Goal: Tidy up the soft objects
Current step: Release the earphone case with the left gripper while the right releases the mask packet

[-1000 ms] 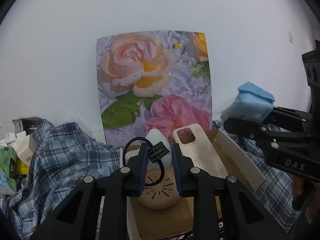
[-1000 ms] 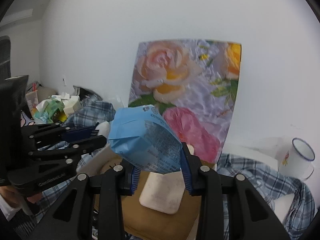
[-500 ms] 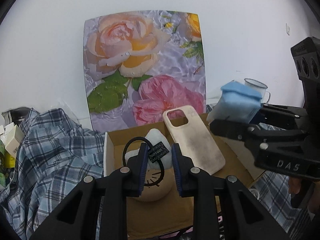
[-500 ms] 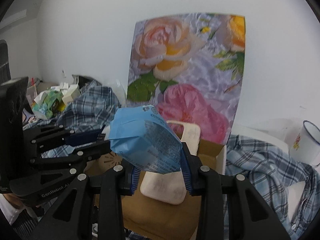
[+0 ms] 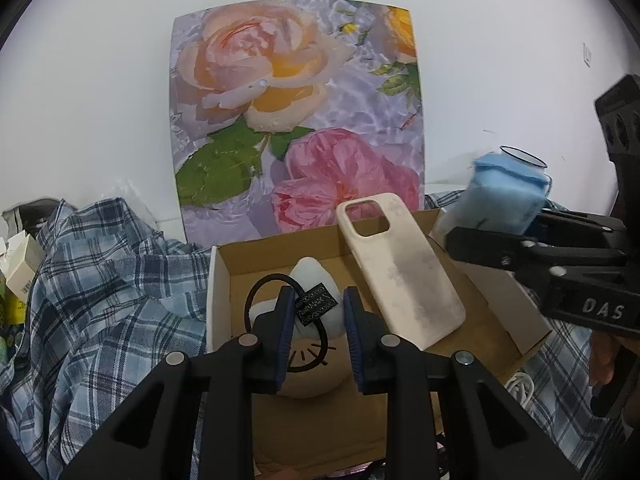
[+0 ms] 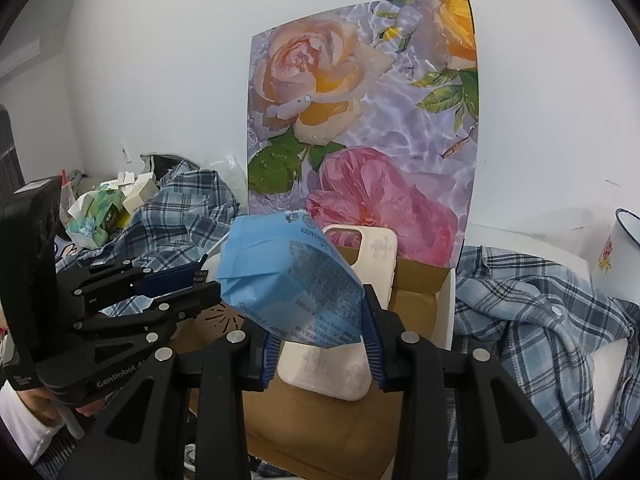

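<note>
Left wrist view: your left gripper (image 5: 315, 312) pinches a black hair tie (image 5: 276, 322) over the cardboard box (image 5: 218, 280) (phone case (image 5: 400, 276), round cushion (image 5: 310, 368) inside); your right gripper (image 6: 322, 350) clamps a blue tissue pack (image 6: 292, 280).

I am in a cluttered home room: plaid shirts (image 6: 532, 312), an enamel mug (image 6: 618, 256), a rose poster (image 6: 360, 120) on the far wall.

blue packet (image 6: 288, 280) | cream phone case (image 5: 400, 276) | blue plaid shirt (image 5: 100, 280) | brown box (image 5: 320, 420)
</note>
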The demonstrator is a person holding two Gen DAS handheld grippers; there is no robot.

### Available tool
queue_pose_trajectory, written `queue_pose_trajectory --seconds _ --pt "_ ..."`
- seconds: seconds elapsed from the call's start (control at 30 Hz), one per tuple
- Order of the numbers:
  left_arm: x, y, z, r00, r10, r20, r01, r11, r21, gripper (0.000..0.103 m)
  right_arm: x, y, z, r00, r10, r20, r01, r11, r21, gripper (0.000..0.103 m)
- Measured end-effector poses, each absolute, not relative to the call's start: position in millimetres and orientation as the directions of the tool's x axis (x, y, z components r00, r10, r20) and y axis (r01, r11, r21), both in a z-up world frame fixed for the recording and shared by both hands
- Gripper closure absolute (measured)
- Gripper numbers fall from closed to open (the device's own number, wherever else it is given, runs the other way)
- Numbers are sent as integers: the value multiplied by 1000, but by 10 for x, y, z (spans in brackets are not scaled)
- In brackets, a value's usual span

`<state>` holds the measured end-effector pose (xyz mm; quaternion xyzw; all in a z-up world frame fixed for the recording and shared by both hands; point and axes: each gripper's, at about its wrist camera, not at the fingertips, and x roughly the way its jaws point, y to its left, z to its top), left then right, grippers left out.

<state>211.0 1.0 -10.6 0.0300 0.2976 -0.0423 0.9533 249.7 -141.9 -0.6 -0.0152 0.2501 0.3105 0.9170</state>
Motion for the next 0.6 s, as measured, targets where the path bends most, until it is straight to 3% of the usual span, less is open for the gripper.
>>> queue_pose_trajectory --seconds 0.27,0.3,0.33,0.37,0.4,0.5,0.6 --pt "2119 -25 -109 818 -70 -571 106 994 30 78 2502 -1410 -38 688 549 -476 -573 813 109 66" --pt "2116 -32 -104 819 -72 -570 108 994 30 70 2504 -1421 -41 692 545 -474 -567 816 111 65" --pt "2111 -37 -96 821 -66 -567 103 994 34 48 2506 -1429 -42 694 543 -472 -565 818 111 61" --pt "2096 -46 -77 831 -58 -553 98 994 42 29 2507 -1438 -44 694 548 -468 -569 815 110 42" --pt "2056 -56 -44 850 -66 -522 101 994 40 0 2505 -1446 -41 696 549 -463 -571 814 108 19" --pt "1993 -91 6 873 -84 -480 125 991 55 0 2492 -1492 4 716 544 -437 -557 823 111 3" --pt "1980 -90 18 880 -79 -468 118 991 55 0 2473 -1532 54 739 528 -419 -536 837 110 0"
